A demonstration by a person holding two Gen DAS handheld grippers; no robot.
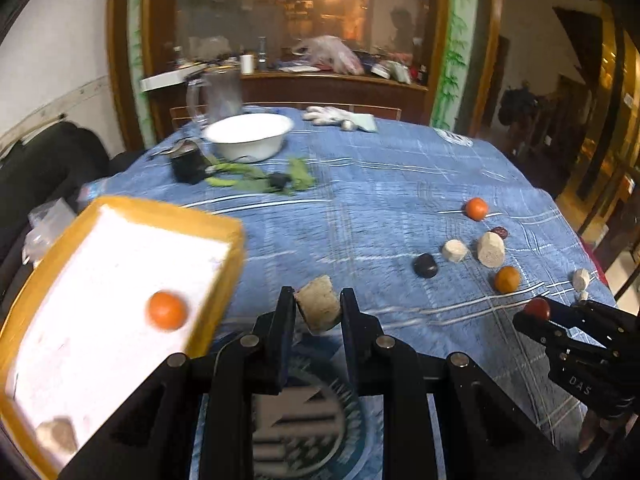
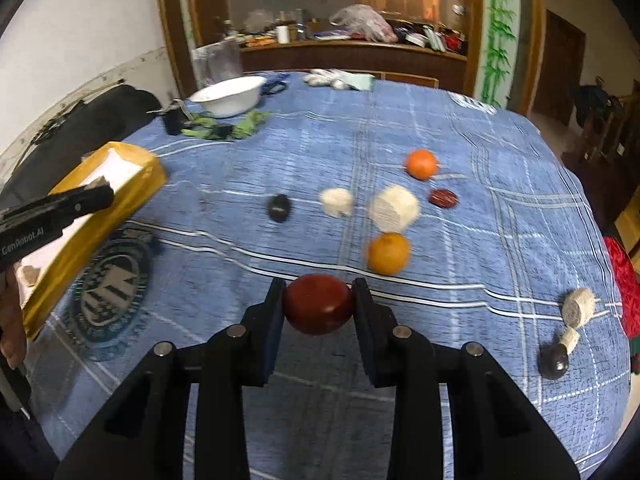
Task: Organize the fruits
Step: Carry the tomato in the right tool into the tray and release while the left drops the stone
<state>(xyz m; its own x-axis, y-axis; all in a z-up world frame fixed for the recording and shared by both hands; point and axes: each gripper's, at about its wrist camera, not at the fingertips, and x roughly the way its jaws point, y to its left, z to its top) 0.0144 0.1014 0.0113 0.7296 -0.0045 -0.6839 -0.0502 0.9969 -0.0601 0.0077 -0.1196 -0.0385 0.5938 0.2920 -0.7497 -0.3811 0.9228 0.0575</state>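
The yellow tray (image 1: 224, 236) is blurring, its near-left corner running off the frame. A pale chunk (image 1: 56, 434) inside is smearing beyond recognition. Shelf clutter (image 2: 360, 28) is staying too small to identify.

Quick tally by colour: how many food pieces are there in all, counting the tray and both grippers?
Orange fruits: 3
Pale chunks: 6
Black pieces: 2
Red pieces: 2
Total: 13

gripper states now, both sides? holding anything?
Left gripper: closed on a tan cork-like chunk.
Right gripper: closed on a dark red round fruit.
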